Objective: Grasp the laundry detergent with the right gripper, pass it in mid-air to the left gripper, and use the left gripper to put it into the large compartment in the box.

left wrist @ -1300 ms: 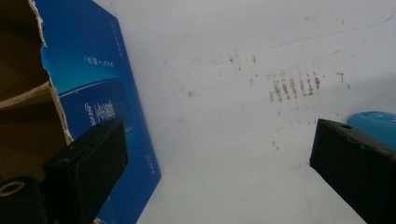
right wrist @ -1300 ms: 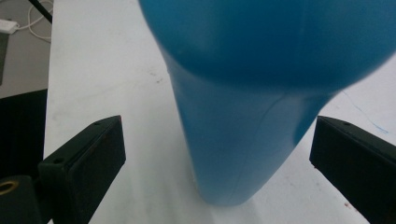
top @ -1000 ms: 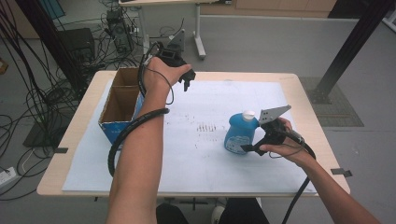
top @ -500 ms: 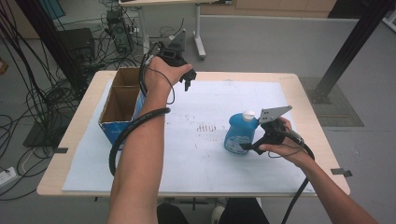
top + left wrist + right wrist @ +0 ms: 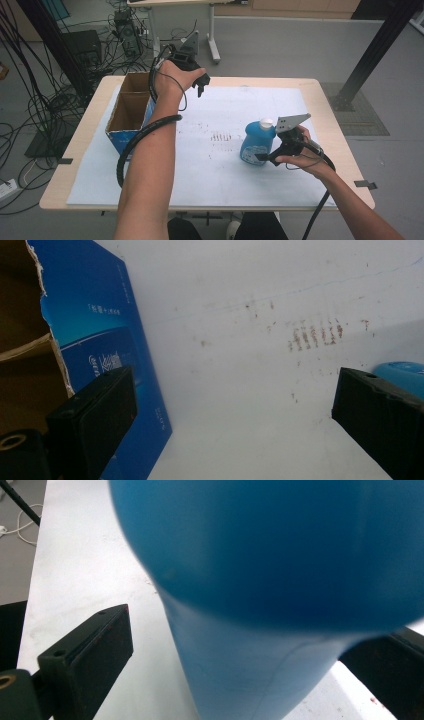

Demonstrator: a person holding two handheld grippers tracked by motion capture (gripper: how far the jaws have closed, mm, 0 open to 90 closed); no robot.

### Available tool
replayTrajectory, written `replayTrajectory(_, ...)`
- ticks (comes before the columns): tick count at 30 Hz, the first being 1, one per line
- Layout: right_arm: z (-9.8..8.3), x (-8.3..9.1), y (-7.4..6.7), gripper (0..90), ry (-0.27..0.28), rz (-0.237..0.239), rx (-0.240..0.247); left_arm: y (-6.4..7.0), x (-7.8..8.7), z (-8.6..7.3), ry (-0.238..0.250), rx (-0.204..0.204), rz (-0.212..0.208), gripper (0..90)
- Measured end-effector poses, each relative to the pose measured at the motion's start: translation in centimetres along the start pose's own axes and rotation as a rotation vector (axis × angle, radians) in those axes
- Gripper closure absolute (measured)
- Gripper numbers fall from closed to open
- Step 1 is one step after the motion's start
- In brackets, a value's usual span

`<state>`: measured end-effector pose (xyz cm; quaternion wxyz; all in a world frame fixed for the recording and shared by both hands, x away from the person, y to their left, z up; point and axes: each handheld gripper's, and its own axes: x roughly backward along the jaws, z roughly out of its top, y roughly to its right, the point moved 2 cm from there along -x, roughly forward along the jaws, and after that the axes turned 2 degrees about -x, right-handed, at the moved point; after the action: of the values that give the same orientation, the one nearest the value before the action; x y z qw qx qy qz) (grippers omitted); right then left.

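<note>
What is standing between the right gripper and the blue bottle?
Nothing visible. The right gripper is already at the bottle, with its open fingers on either side of the blue body; a gap shows at the left one.

The blue side of the cardboard box [image 5: 107, 335] carries small white characters and a larger white word beginning with "K", both too blurred to read; nothing else bears readable text.

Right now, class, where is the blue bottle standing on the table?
In the high view the blue bottle stands upright on the white sheet, right of centre, between the jaws of the right gripper and well apart from the cardboard box at the left.
</note>
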<state>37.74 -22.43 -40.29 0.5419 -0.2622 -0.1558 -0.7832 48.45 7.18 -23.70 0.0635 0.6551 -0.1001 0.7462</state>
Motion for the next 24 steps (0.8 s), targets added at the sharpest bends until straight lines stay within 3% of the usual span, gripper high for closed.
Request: replayTrajectory(24,-0.17,0.05,0.13,2.6,0.012,-0.01,-0.011,0.0,0.53,-0.01,0.007,-0.01,0.0,4.9)
